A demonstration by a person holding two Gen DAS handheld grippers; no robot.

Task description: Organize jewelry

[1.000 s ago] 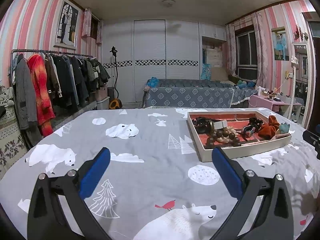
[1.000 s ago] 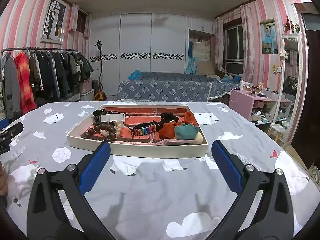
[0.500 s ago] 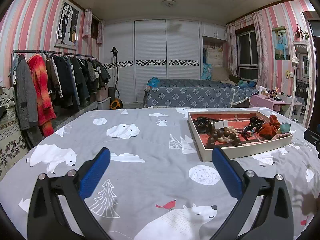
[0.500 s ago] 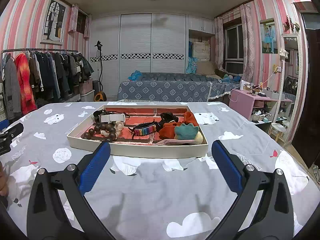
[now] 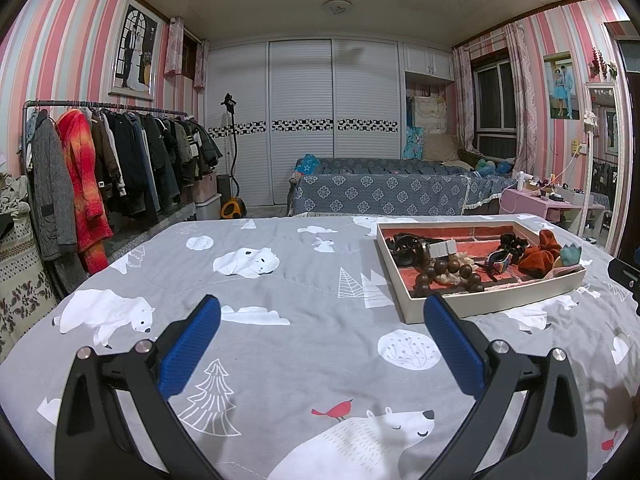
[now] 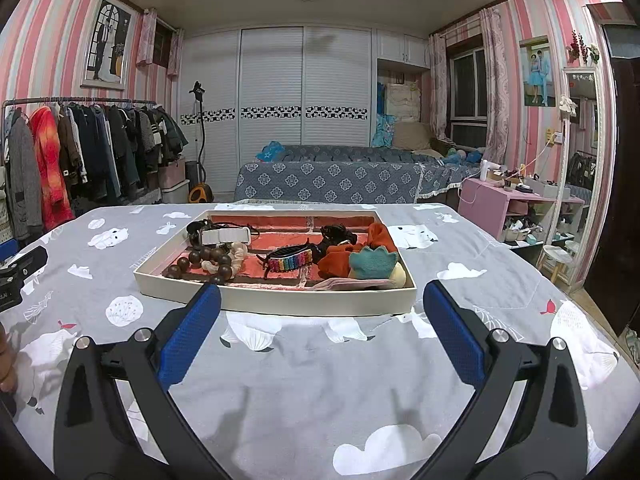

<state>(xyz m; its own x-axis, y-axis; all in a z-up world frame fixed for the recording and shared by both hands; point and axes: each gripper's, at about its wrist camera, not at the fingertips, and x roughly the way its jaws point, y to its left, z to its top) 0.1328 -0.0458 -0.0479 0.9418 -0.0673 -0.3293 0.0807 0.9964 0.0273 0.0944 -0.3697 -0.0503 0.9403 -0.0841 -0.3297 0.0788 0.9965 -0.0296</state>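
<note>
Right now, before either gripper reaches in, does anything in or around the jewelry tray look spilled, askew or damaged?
Nothing looks spilled or damaged. The tray sits flat on the bedspread, everything inside it. Its contents are jumbled: the wooden bead bracelet, rainbow bracelet and orange scrunchie lie crowded together. Both grippers are open, empty.

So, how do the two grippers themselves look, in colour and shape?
Both look alike. The left gripper and the right gripper each have two black, angular arms with cut-out openings and silver round bolts. The fingers carry long blue pads with a fine dotted texture. No cables or sleeves show; a small white marking on the left gripper's body is unreadable.
</note>
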